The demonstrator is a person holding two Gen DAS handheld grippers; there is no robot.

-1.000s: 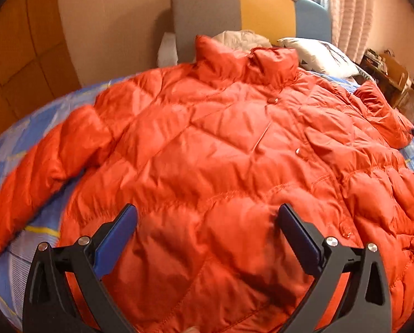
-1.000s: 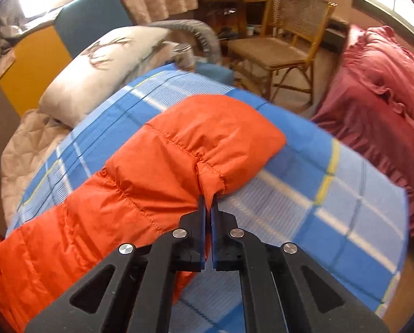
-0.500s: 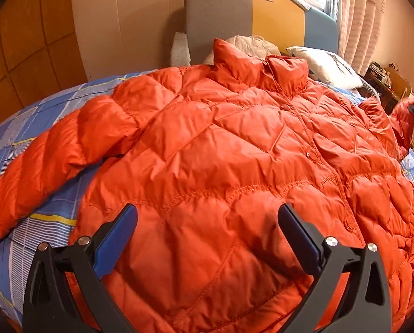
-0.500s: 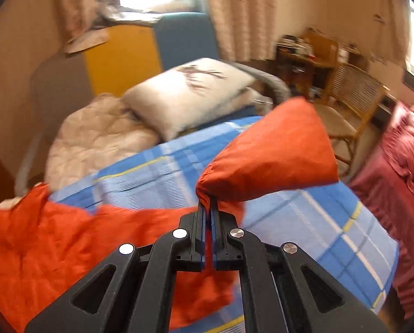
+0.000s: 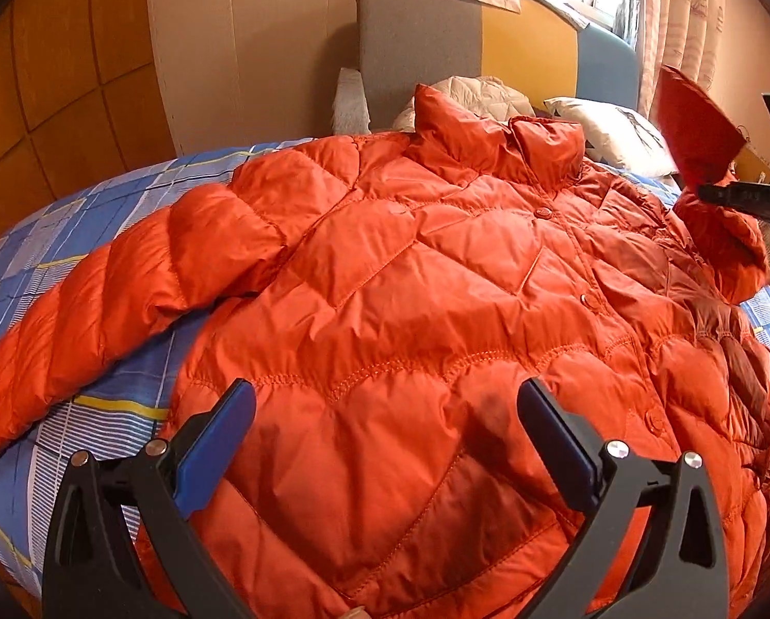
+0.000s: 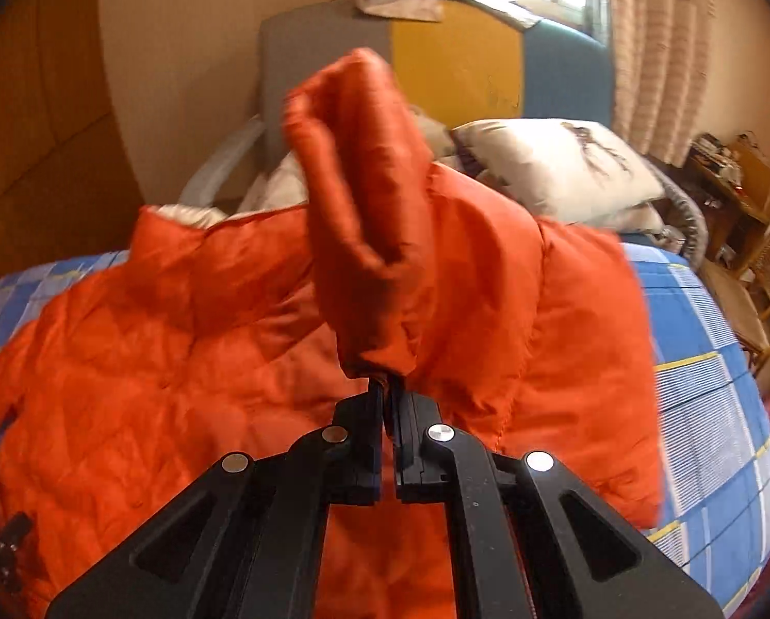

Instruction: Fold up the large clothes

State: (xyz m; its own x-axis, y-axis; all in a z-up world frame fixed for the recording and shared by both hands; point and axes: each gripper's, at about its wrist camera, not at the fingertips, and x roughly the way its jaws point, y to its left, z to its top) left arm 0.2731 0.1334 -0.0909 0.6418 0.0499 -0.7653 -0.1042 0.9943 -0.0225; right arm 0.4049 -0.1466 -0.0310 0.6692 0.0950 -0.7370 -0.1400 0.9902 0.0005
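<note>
Left wrist view: the orange down jacket [image 5: 436, 309] lies front-up on the blue plaid bedspread [image 5: 75, 216], collar toward the headboard [image 5: 467, 51] and hem nearest the viewer, so its long axis runs away from the tool. The left gripper [image 5: 385, 443] hovers over the hem with its 2 blue-padded fingers [image 5: 214, 443] spread wide, grasping nothing; whether they touch the fabric cannot be told. 1 sleeve [image 5: 101, 299] stretches flat toward the left edge of the bed. At far right, the other sleeve's cuff [image 5: 694, 129] stands lifted above the jacket's body. Right wrist view: the right gripper [image 6: 389, 392] is clenched on that raised sleeve [image 6: 364, 206] near the cuff, jaws nearly closed with only fabric between them. The jacket's body lies ahead and to the left of this tool; a pillow [image 6: 555, 165] rests beyond. Judged from this, the sleeve is to be carried across the chest, and the right hand is the nearer one for that fold.
</note>
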